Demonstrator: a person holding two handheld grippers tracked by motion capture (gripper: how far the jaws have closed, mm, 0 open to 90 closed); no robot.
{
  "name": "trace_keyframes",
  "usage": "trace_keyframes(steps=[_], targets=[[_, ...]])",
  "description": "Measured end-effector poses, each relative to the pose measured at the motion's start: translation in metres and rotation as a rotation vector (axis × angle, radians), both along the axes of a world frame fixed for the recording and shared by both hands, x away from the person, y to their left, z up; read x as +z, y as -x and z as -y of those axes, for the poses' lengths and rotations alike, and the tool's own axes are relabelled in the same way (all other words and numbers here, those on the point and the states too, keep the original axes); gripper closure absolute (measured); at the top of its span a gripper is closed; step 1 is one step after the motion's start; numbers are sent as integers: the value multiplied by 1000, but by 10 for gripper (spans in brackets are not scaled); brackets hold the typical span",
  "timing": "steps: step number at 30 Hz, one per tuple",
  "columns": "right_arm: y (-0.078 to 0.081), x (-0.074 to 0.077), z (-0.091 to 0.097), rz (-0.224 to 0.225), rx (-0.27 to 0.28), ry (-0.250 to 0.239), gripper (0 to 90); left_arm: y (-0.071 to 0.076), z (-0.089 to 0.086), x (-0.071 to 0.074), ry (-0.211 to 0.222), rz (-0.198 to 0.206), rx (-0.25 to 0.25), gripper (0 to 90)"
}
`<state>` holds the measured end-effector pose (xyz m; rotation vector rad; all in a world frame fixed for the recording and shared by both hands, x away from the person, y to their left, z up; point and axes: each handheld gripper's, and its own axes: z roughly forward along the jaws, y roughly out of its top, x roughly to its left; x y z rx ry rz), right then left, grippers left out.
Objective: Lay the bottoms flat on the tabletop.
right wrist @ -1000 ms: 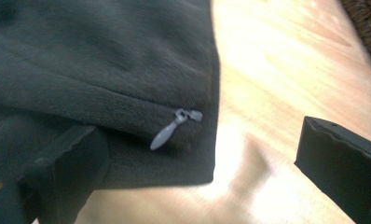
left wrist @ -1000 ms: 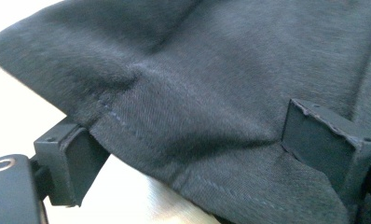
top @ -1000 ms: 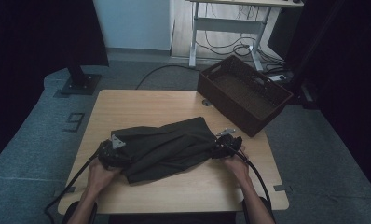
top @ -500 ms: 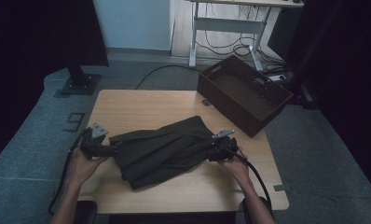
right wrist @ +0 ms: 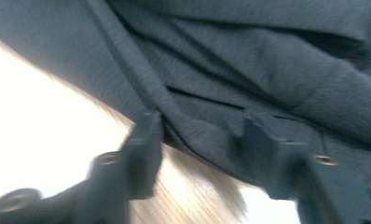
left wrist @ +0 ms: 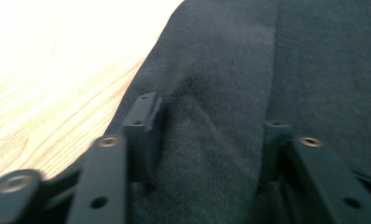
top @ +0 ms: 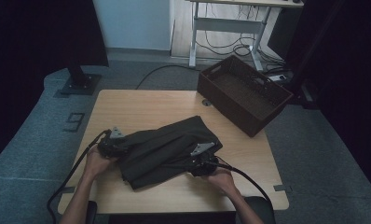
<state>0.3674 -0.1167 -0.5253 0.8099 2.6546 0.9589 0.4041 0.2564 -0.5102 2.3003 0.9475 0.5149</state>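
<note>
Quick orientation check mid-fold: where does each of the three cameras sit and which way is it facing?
High view: fixed above the near edge, facing forward and down on the table, dark cloth and basket; both forearms, left gripper and right gripper show.
Left gripper view: rides the left gripper, looking along its jaws, cloth between them.
Right gripper view: rides the right gripper, jaws astride the cloth's edge.
Shared: all show the cloth on the wooden tabletop.
</note>
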Motion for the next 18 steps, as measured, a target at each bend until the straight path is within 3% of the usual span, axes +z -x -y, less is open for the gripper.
trace_keyframes(steps=[3, 6, 11, 18], targets=[[0, -6, -4, 13, 4, 52, 656, 8, 3, 0, -22, 2, -16, 594], [-5, -4, 0, 17, -17, 63, 724, 19, 9, 1, -39, -1, -35, 603], [-21, -2, 12, 54, -79, 120, 709, 43, 23, 0, -31, -14, -91, 589], [-50, -2, 32, 83, -168, 153, 676, 71, 60, 2, -34, -19, -196, 517]])
